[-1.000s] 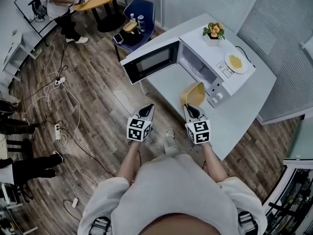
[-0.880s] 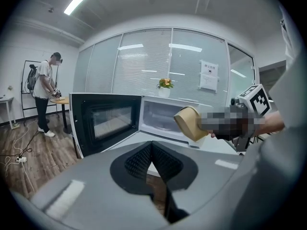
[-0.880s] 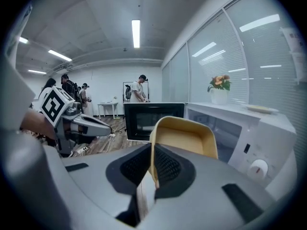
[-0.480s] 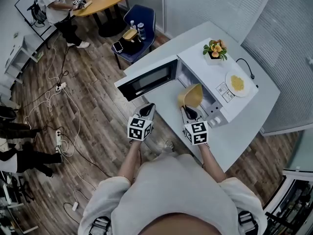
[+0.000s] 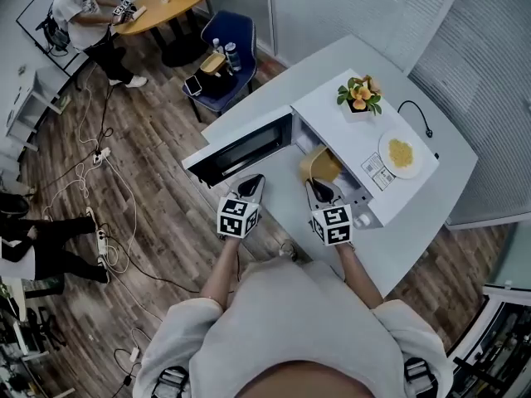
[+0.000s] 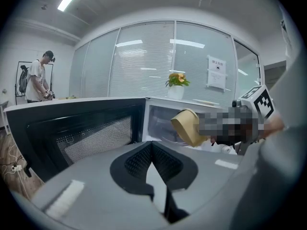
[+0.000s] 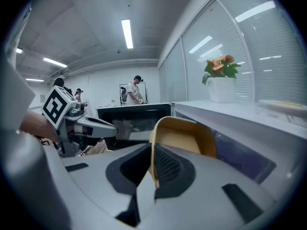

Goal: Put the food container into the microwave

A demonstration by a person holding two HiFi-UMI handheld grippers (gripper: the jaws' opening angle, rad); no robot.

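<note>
The tan food container (image 5: 319, 165) hangs tilted at the mouth of the white microwave (image 5: 353, 135), whose door (image 5: 241, 148) swings open to the left. My right gripper (image 5: 320, 191) is shut on the container's near rim. In the right gripper view the rim (image 7: 152, 152) runs between the jaws and the container's tan body (image 7: 187, 135) rises beyond them. My left gripper (image 5: 251, 186) hovers in front of the open door, shut and holding nothing. From the left gripper view (image 6: 152, 146) the container (image 6: 188, 127) shows before the cavity (image 6: 160, 121), right of the door (image 6: 72, 128).
The microwave stands on a white table (image 5: 415, 214). On its top are a flower pot (image 5: 359, 96) and a plate of yellow food (image 5: 401, 152). A blue chair (image 5: 220, 60) with bottles stands behind. A person (image 5: 75, 15) stands at a round table. Cables (image 5: 99, 139) lie on the wooden floor.
The right gripper has carried the container forward from in front of the microwave to its opening. The left gripper stays near the door. The head view has shifted.
</note>
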